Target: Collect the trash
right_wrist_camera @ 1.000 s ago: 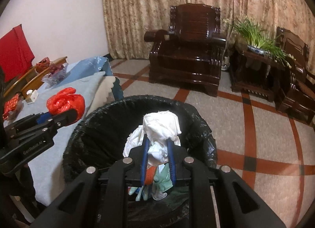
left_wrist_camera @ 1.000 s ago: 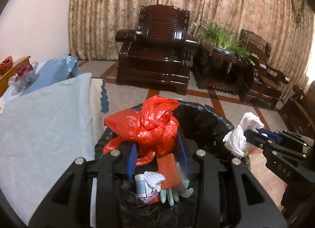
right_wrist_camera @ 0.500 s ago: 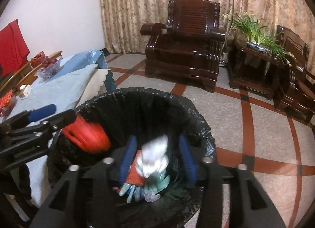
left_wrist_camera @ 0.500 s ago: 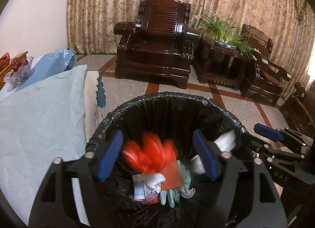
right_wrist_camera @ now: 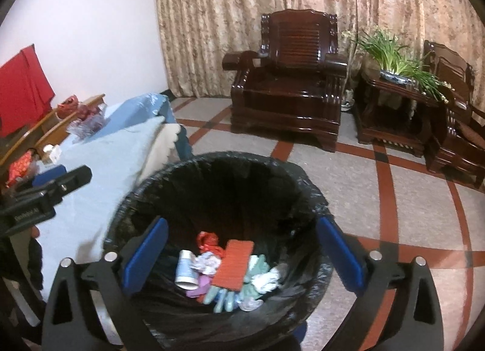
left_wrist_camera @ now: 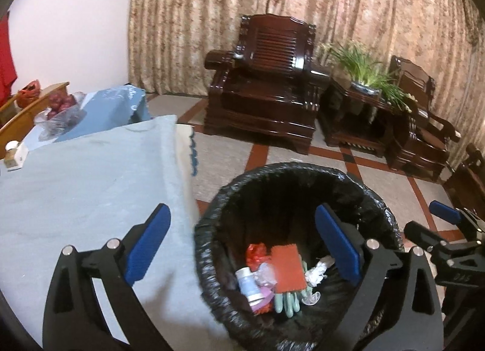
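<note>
Hovering grippers: the left gripper (left_wrist_camera: 242,248) and the right gripper (right_wrist_camera: 242,255) both stand wide with nothing between the blue pads; their jaws have just been opening, and each is empty now.
Trash bin: the black-lined bin (right_wrist_camera: 306,190) sits right under the right gripper and slightly to the right under the left one, its rim touching the desk's edge.
Trash: the red bag (right_wrist_camera: 207,240) and white tissue (right_wrist_camera: 268,281) lie at the bottom among a red card, a small tube and pale green bits.
Desk: the blue-covered desk (left_wrist_camera: 85,181) runs away to the left of the bin; the left gripper is the nearer one to it.
Deciding relation: any further trash would lie left and beyond on the desk, probably a left-hand reach.
Far desk end: a clear bag of red fruit (left_wrist_camera: 59,108) and small items sit there; whether any is trash I cannot tell.
Hidden: the desk's near left part is cut off by the frame.
</note>
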{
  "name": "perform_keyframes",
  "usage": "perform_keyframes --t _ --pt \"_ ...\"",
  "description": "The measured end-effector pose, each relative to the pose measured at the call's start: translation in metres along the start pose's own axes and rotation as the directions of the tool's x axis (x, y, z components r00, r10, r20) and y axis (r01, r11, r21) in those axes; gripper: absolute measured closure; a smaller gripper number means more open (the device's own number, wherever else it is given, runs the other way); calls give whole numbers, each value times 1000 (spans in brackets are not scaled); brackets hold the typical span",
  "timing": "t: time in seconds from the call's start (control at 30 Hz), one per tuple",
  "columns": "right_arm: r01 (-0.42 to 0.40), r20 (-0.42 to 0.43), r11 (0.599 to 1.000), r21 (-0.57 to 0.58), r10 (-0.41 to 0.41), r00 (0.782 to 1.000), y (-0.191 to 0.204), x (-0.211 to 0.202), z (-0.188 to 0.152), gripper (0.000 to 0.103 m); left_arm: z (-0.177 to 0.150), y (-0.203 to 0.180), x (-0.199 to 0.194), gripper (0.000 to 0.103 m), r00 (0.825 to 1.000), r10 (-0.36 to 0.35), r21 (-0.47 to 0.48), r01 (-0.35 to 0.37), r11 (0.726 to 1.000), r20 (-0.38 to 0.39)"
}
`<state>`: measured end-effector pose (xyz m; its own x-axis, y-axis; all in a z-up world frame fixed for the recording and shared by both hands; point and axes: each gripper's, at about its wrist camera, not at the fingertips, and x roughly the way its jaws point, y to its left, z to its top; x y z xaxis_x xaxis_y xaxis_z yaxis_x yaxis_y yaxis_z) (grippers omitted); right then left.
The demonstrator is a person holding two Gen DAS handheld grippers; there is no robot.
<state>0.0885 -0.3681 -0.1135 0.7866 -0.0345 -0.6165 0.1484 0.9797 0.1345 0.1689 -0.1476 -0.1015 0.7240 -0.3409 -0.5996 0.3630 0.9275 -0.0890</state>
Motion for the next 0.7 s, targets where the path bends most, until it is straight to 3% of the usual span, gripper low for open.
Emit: perform_keyframes --t 0.7 --pt "-148 31 987 -54 150 988 63 -68 23 6 -3 29 -108 5 995 87 -37 -85 996 57"
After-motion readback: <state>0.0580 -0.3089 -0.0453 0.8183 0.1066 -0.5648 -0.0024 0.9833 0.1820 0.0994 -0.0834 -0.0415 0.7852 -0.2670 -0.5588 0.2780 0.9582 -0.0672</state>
